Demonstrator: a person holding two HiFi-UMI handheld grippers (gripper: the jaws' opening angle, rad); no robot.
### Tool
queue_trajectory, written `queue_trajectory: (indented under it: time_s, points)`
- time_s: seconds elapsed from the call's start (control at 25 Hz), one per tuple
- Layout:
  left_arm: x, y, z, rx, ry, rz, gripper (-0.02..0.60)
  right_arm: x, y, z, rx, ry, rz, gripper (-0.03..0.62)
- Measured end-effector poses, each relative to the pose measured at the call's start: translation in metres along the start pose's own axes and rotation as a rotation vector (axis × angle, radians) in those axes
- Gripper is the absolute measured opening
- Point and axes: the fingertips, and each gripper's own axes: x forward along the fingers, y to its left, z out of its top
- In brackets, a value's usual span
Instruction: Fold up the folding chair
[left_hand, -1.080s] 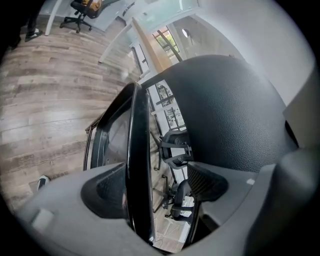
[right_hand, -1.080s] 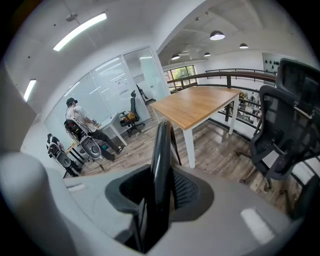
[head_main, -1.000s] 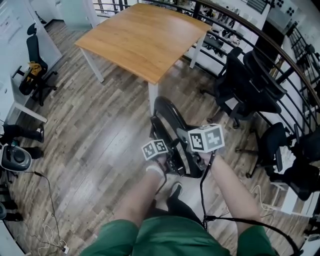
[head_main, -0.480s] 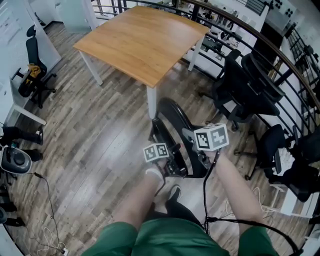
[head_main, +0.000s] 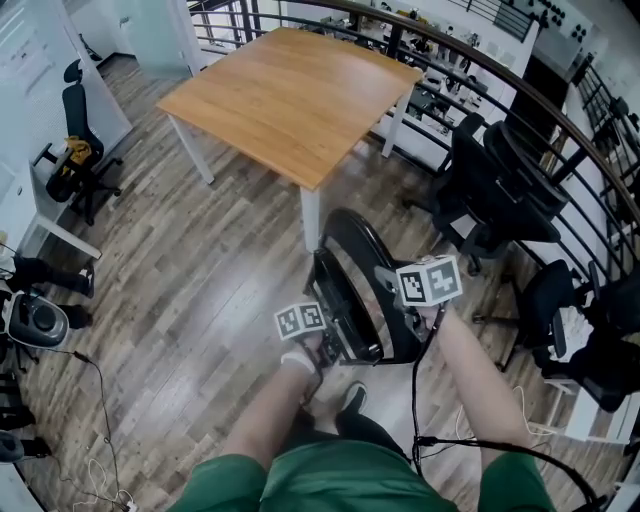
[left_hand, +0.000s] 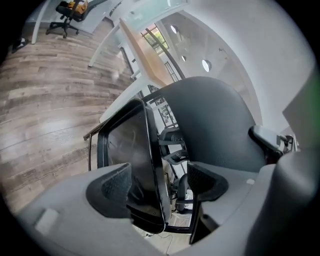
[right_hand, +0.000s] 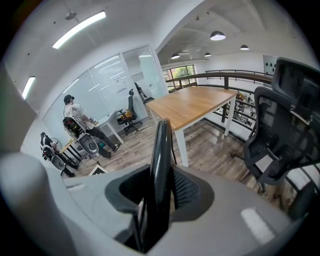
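Note:
The black folding chair (head_main: 352, 285) stands on the wood floor in front of my feet, its seat swung up close to its curved back. My left gripper (head_main: 328, 346) is at the seat's near edge. In the left gripper view the seat panel (left_hand: 131, 165) runs between the jaws of the left gripper (left_hand: 160, 182); a gap shows between its rim and the right pad (left_hand: 206, 181), so this gripper is open. My right gripper (head_main: 400, 302) is at the chair's right side. There the right gripper (right_hand: 159, 187) is shut on the thin black edge of the chair back (right_hand: 161, 150).
A wooden table (head_main: 290, 90) with white legs stands just beyond the chair. Black office chairs (head_main: 500, 190) crowd the right, along a dark railing (head_main: 545, 110). Another office chair (head_main: 78, 145) and floor cables (head_main: 95, 400) are on the left. A person (right_hand: 75, 117) stands far off by the glass wall.
The seat has swung up nearer the back, so the chair looks flatter. My left gripper has shifted toward me and slightly left. The right gripper has drifted a little to the right with the chair.

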Motion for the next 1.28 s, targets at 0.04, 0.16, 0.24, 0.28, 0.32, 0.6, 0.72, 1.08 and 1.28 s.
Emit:
queue_trajectory:
  time_s: [0.04,0.16,0.24,0.28,0.32,0.6,0.72,1.08,1.28]
  points:
    - [-0.004,0.000,0.000,0.003,-0.002,-0.001,0.364,0.000,-0.002,0.000,-0.001,0.001,-0.002,0.124]
    - [-0.014,-0.003,0.004,0.011,-0.011,-0.008,0.364,0.000,-0.006,0.002,-0.009,0.002,-0.012,0.124]
    - [-0.021,-0.008,0.008,0.018,-0.020,-0.016,0.364,-0.001,-0.009,0.003,-0.015,0.004,-0.020,0.124]
    - [-0.024,-0.011,0.009,0.022,-0.025,-0.022,0.364,-0.001,-0.011,0.003,-0.016,0.005,-0.022,0.124]
    - [-0.027,-0.015,0.011,0.027,-0.030,-0.028,0.364,-0.001,-0.012,0.002,-0.017,0.006,-0.024,0.124]
    - [-0.056,-0.037,0.028,0.088,-0.068,-0.060,0.363,-0.001,-0.008,0.001,-0.019,0.008,-0.027,0.124]
    - [-0.069,-0.047,0.035,0.111,-0.091,-0.066,0.364,-0.002,-0.008,0.000,-0.019,0.009,-0.027,0.124]
    - [-0.102,-0.062,0.039,0.137,-0.136,-0.081,0.362,-0.004,0.000,-0.003,-0.029,0.008,-0.039,0.124]
    - [-0.115,-0.063,0.036,0.132,-0.151,-0.082,0.362,-0.003,0.008,-0.005,-0.030,0.010,-0.040,0.124]
